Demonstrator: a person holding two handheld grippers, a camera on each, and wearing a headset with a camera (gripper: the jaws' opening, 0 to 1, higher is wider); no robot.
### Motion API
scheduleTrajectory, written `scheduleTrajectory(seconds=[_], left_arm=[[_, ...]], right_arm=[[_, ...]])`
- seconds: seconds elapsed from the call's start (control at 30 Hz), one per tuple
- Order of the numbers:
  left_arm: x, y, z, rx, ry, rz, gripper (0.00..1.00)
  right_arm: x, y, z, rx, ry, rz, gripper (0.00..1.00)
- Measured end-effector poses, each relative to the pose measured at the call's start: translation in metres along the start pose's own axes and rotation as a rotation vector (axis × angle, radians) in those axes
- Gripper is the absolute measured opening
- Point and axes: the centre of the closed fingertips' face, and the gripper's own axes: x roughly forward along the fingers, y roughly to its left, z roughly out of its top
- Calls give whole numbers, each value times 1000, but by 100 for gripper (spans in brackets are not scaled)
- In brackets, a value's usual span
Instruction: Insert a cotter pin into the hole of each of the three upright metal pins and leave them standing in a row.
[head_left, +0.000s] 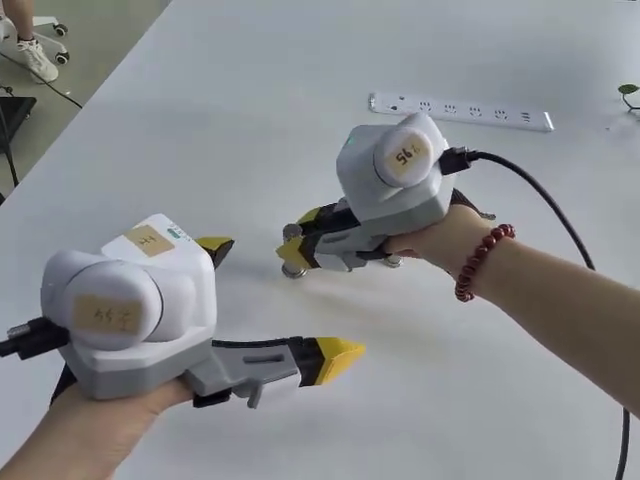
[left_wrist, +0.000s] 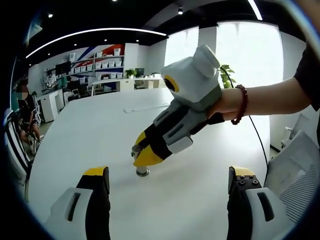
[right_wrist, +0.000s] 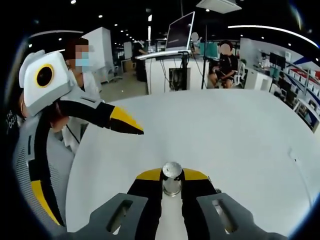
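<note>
On the white table (head_left: 250, 110), the right gripper (right_wrist: 172, 175) pinches an upright metal pin (left_wrist: 142, 171) between its yellow-tipped jaws, the pin's base down at the tabletop. Near it, the left gripper (left_wrist: 168, 172) hovers with its jaws spread wide, holding nothing. Beyond both lies a power strip (head_left: 460, 110).

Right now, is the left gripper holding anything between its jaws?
No: in the left gripper view the left gripper has its yellow-tipped jaws spread wide apart, with nothing clamped between them.
</note>
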Motion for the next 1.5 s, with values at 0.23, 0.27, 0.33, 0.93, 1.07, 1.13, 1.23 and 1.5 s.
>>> scheduleTrajectory(seconds=[0.23,0.27,0.33,0.93,1.07,1.13,1.23,1.5], left_arm=[[1,-2,-1,8,1,-1,99],[1,-2,0,9,-1,-1,99],[1,-2,0,10,-1,-1,99],[4,-12,1,29,-4,-38,97],[4,-14,1,33,-1,-41,96],[4,-14,1,34,-2,-42,96],[4,-15,3,39,-9,-43,96],[4,-17,3,41,-8,-51,95]], right_arm=[[-16,4,-13,14,3,-12,8],[-18,5,-15,15,4,-16,8],[-22,6,-18,19,4,-25,8],[-60,9,-43,63,-7,-82,8],[-67,8,-49,77,-12,-100,8],[-70,8,-51,86,-15,-109,8],[-75,7,-54,88,-18,-118,8],[-85,4,-66,86,-13,-129,8]])
